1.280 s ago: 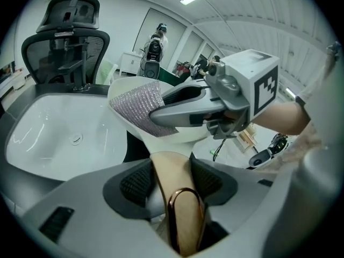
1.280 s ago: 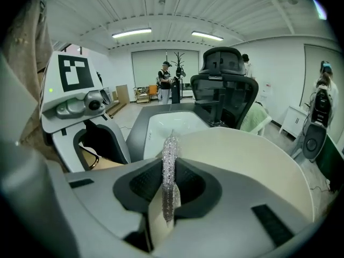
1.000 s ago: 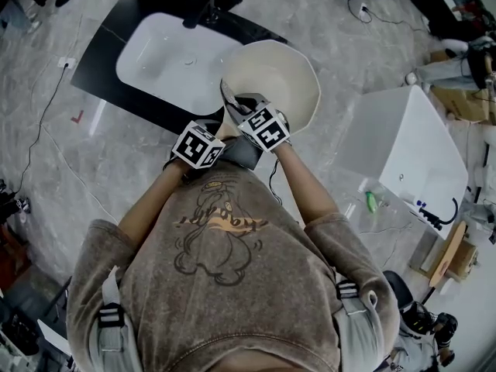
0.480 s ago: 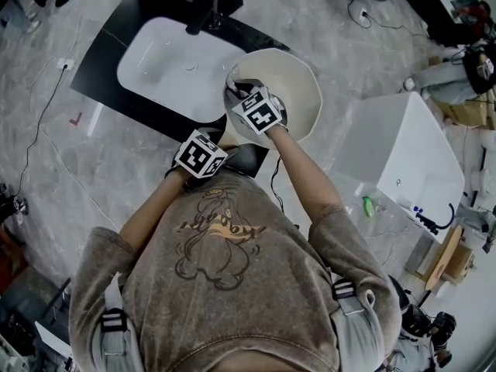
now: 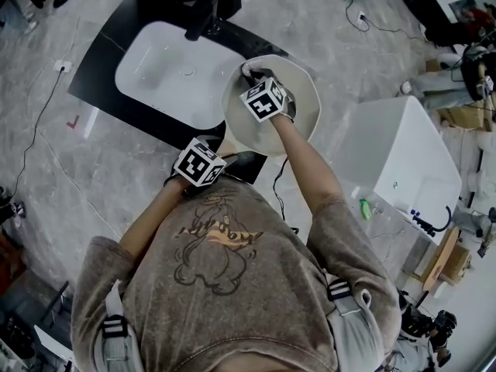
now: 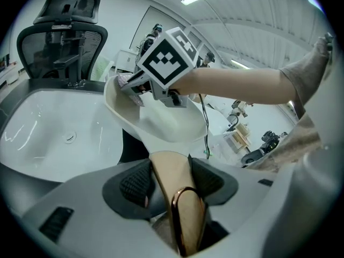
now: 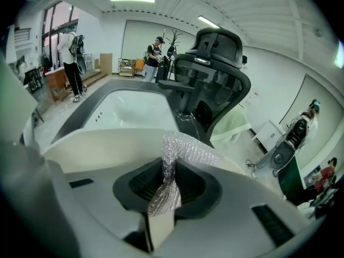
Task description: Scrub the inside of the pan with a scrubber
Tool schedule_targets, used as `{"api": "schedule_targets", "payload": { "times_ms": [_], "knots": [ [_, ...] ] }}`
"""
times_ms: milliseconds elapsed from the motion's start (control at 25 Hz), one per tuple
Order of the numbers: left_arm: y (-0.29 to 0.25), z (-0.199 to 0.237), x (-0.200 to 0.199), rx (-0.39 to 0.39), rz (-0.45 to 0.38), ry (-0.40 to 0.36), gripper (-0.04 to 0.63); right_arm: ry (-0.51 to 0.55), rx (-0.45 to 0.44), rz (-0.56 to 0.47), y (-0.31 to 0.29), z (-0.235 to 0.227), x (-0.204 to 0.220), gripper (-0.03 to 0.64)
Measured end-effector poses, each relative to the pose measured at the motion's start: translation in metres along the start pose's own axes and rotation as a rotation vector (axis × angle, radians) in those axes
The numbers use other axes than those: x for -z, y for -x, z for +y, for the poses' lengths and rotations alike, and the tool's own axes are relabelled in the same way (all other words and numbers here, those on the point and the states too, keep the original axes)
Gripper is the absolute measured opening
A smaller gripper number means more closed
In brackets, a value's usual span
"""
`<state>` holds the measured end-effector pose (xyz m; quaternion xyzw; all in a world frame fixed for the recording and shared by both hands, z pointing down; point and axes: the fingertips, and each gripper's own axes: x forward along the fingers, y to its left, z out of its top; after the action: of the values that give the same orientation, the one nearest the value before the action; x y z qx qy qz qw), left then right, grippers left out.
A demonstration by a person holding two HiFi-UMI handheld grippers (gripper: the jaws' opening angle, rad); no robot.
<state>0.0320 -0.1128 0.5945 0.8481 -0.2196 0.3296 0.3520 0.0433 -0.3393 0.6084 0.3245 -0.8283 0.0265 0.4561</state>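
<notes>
A cream pan [image 5: 298,111] is held tilted over the corner of a black counter, beside a white sink [image 5: 167,60]. My left gripper [image 5: 203,161] is shut on the pan's tan handle [image 6: 173,184], which ends in a gold loop; both pads press its sides. The pan's bowl [image 6: 166,125] opens up ahead of those jaws. My right gripper [image 5: 260,91] reaches into the pan near its far rim, shut on a silvery mesh scrubber [image 7: 171,168] that sticks out past the jaws against the pan's inner wall [image 7: 102,141].
A dark faucet [image 5: 203,14] stands at the sink's far edge. A white cabinet [image 5: 403,153] is on the right. A black office chair [image 7: 215,74] stands behind the counter. Cables trail over the marble floor. People [image 7: 71,58] stand far off.
The right gripper with the scrubber has moved away across the pan's inside, from the near part toward the far rim. The left gripper keeps its hold on the handle.
</notes>
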Motion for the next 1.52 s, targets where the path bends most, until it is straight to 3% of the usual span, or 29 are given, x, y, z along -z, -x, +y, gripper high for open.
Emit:
{"api": "schedule_targets", "payload": {
  "times_ms": [160,600,1000,1520],
  "knots": [
    [0.002,0.003,0.001,0.006,0.003,0.009,0.252,0.022,0.065,0.055,-0.001,-0.031,0.018,0.081],
    [-0.002,0.0,0.0,0.002,0.01,0.053,0.247,0.166,0.114,0.176,0.019,-0.054,0.067,0.081],
    [-0.004,-0.001,0.003,-0.031,0.009,0.065,0.239,0.176,0.078,0.213,0.054,-0.059,0.086,0.081],
    [-0.001,0.005,0.003,-0.051,0.011,0.072,0.236,0.2,-0.083,0.324,0.085,-0.031,0.112,0.08]
  ]
}}
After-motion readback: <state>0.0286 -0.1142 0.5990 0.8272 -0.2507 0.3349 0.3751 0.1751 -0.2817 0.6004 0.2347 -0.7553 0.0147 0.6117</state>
